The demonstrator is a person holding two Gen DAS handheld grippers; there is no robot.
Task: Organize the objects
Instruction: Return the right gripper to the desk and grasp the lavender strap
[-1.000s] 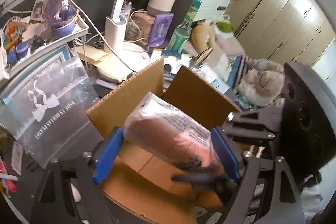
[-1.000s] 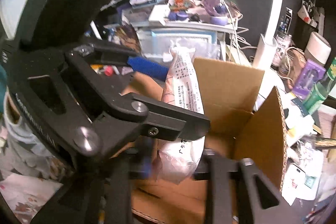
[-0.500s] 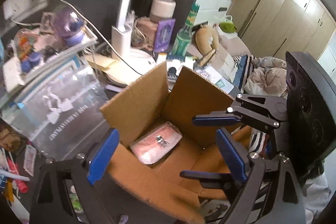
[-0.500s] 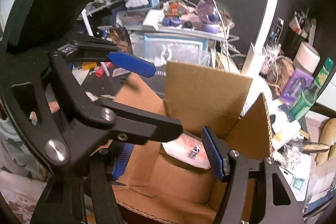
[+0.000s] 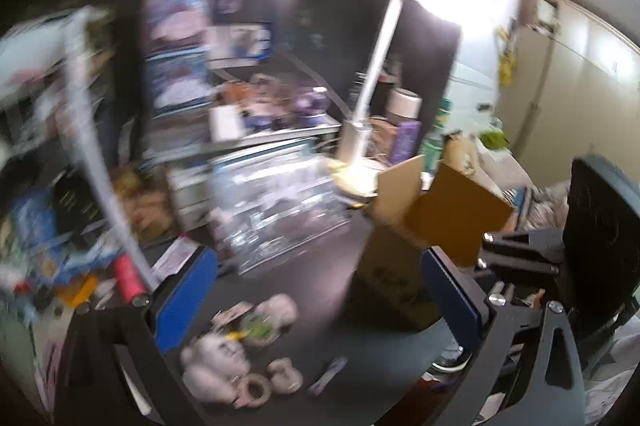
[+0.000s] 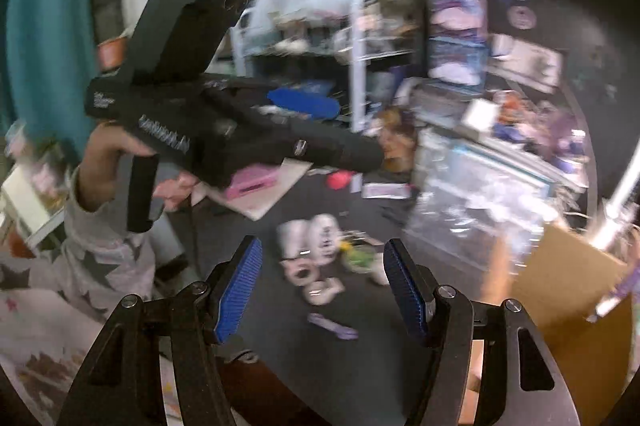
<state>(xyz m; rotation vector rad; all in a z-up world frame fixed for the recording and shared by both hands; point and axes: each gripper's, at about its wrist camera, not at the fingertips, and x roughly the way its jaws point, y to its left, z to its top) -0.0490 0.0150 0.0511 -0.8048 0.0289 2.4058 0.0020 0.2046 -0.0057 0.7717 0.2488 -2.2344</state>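
Both views are blurred by motion. My left gripper (image 5: 320, 298) hangs over the dark table (image 5: 320, 282). Its jaws are opening wide and nothing is between the blue pads (image 5: 186, 298). Beyond it lie white plush-like pieces (image 5: 212, 362), a tape ring (image 5: 252, 390) and a small purple item (image 5: 328, 380). The open cardboard box (image 5: 400, 226) stands to the right, its inside hidden. My right gripper (image 6: 322, 290) is open and empty above the same white pieces (image 6: 312, 234), tape ring (image 6: 300, 272) and purple item (image 6: 332, 326). The left gripper (image 6: 340, 130) shows at upper left, held by a hand (image 6: 108, 154).
A clear plastic pouch (image 5: 280, 206) and crowded shelves (image 5: 260, 138) stand behind the small items. A white lamp (image 5: 372, 98) rises by the box, its head glaring. A red roll (image 5: 128, 278) and loose clutter fill the left. A star-patterned sleeve (image 6: 100, 246) is at lower left.
The pink packet, gripped by both grippers a second ago, was let go into the box. Both grippers then pulled out and swung left; the box now sits at the right of each view.
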